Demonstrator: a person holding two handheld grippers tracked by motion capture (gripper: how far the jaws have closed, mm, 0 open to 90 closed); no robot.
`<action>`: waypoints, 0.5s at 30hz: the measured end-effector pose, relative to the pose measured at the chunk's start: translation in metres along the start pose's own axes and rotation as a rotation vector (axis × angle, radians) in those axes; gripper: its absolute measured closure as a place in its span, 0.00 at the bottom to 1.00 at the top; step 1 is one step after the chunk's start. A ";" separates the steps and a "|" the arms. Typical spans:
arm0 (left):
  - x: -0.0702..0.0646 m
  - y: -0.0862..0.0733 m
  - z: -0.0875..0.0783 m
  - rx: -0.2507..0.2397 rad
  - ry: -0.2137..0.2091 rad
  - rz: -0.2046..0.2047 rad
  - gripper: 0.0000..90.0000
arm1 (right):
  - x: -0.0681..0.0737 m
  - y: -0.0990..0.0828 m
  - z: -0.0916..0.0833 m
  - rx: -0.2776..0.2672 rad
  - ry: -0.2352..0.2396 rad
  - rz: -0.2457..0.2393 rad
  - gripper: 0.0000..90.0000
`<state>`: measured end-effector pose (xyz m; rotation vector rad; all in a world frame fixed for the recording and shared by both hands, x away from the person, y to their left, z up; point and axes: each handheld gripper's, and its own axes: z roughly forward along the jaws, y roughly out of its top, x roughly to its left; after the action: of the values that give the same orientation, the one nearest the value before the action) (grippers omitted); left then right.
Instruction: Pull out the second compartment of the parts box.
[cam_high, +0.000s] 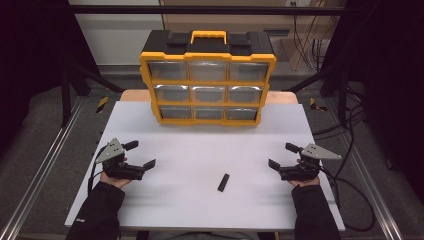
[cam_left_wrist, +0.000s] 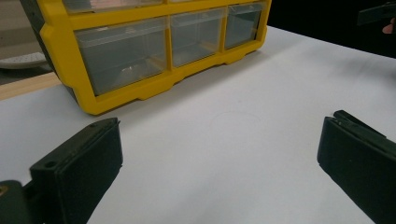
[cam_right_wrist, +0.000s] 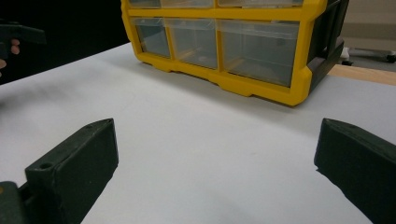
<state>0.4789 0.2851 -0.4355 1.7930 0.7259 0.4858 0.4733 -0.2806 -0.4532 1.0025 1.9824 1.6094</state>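
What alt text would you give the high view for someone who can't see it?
A person's two hands rest on a white table, the open left gripper and open right gripper flanking a small black piece, with a yellow nine-drawer organizer at the far edge.

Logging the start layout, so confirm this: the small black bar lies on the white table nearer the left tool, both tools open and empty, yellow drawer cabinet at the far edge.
Not quite. The high view shows the small black bar nearer the right tool, not the left tool. The rest stands: both are open and empty, and the yellow drawer cabinet sits at the far edge of the white table.
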 end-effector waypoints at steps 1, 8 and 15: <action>0.000 0.000 0.000 0.002 0.002 0.001 0.00 | 0.000 0.000 0.000 0.000 -0.002 -0.001 0.00; -0.001 0.001 0.000 0.003 0.008 0.002 0.00 | -0.001 0.000 -0.001 0.001 -0.006 -0.009 0.00; -0.003 0.004 0.001 0.006 0.016 0.008 0.00 | 0.000 -0.001 0.001 0.011 0.002 -0.012 0.00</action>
<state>0.4784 0.2817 -0.4319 1.7996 0.7324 0.5046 0.4732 -0.2800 -0.4542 0.9911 1.9966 1.5955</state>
